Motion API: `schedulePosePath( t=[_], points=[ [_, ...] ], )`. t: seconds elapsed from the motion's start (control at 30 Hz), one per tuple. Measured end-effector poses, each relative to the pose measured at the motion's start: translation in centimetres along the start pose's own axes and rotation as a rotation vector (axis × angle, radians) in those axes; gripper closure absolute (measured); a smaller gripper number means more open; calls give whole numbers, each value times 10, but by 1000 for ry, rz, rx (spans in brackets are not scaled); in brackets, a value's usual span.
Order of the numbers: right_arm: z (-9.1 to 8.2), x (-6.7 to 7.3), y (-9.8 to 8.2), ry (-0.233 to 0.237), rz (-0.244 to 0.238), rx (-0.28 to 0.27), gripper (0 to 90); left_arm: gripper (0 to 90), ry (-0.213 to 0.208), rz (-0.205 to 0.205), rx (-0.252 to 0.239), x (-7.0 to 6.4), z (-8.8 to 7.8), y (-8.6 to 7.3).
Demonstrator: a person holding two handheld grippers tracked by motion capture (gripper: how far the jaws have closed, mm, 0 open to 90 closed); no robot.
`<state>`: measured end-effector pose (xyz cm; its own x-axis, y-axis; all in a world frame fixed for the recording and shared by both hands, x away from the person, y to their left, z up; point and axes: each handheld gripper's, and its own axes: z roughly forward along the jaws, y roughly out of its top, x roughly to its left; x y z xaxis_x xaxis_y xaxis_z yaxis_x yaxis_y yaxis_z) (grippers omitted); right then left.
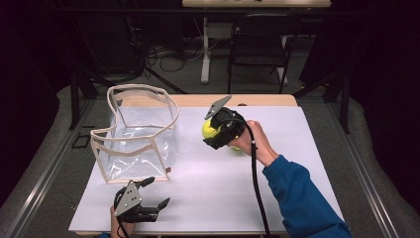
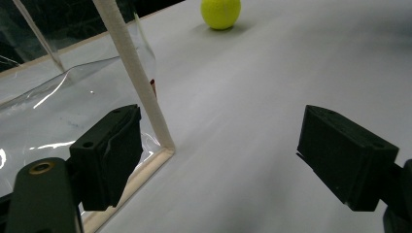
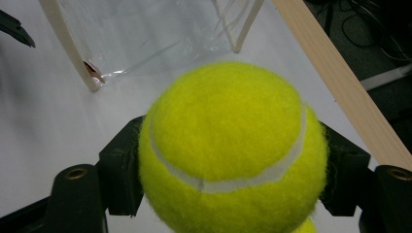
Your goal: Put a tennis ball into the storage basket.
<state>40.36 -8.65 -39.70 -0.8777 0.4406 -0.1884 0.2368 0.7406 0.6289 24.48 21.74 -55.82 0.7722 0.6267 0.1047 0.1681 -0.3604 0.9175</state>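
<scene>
Now, step in hand: a tennis ball is lifted off the counter (image 1: 208, 198) and looks bound for the clear bag; this reads as the carry, mid-way.
Clear bag: the clear bag (image 1: 136, 134) with its cream trim stands open-topped on the left half of the white counter, mouth up, one trimmed corner right in front of the left jaws in the left gripper view.
Left hand-held gripper: the left hand-held gripper (image 1: 151, 196) sits low at the near edge, just beside the bag's near corner, jaws spread wide with nothing between them, touching nothing I can make out.
Tennis ball in the grip: the tennis ball (image 3: 228, 155) is squeezed between both black pads of the right hand-held gripper (image 1: 214, 133), held above the counter to the right of the bag.
Second ball: another yellow ball (image 2: 221, 13) lies on the counter, just behind the right hand in the high view.
Next move, as I judge it: swing the held ball left over the bag's rim, centre it above the opening, then let the jaws part.
Watch for: the soft rim sagging inward; the idle left hand-held gripper could steady that near corner.
</scene>
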Motion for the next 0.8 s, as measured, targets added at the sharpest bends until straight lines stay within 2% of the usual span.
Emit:
schedulePosePath(
  t=[0.8],
  points=[
    [-1,-9,22,-14,-15,2,261,159,-4,4,1,0,-1,0]
  ],
)
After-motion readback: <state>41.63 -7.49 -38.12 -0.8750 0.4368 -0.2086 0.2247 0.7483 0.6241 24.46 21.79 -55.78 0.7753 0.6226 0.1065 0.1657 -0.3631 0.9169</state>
